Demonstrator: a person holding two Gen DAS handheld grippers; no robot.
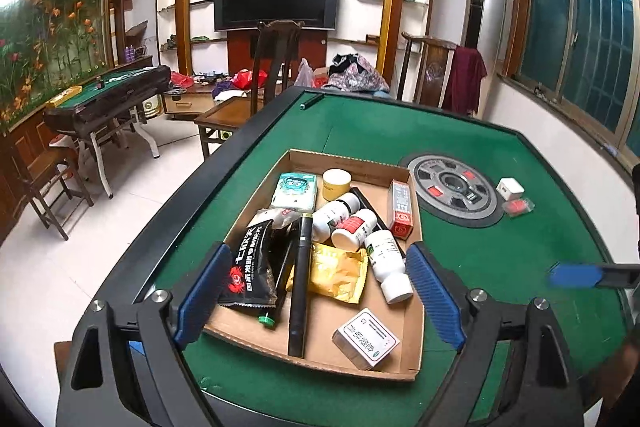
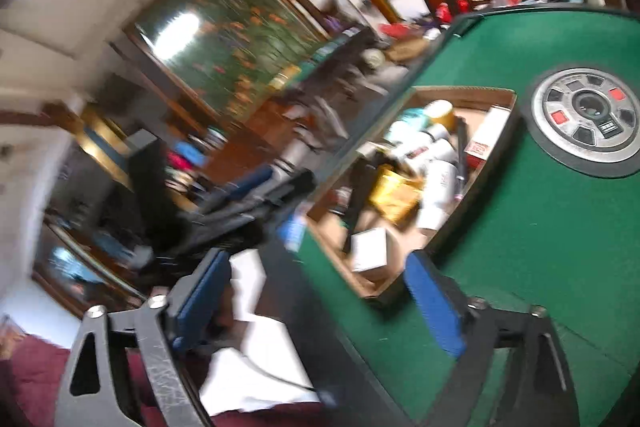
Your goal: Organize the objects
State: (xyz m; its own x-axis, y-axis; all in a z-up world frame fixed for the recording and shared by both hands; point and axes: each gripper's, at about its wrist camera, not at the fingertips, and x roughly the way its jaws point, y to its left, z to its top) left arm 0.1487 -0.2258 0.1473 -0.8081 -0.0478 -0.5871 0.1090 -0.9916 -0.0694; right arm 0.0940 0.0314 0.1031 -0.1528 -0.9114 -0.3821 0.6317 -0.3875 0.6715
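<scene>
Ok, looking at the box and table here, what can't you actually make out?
- Right wrist view: motion blur smears the cardboard box contents; no label is readable.
- Left wrist view: the black snack bag covers all but the green cap of something beneath.
- Left wrist view: the white bottles carry print too small to read.
- Left wrist view: the right claw is cut off by the frame edge.

**Green felt, brown box, mixed packaging**

The table (image 1: 500, 267) is green felt with a black rim. The cardboard box (image 1: 400, 171) is plain brown. Inside lie white bottles (image 1: 386, 261), one red-labelled, a black packet (image 1: 252, 267) with white lettering and a red crab, a yellow sachet (image 1: 340, 273), and a red-and-white carton (image 1: 401, 209). Both grippers' pads (image 1: 434, 297) are blue.
</scene>
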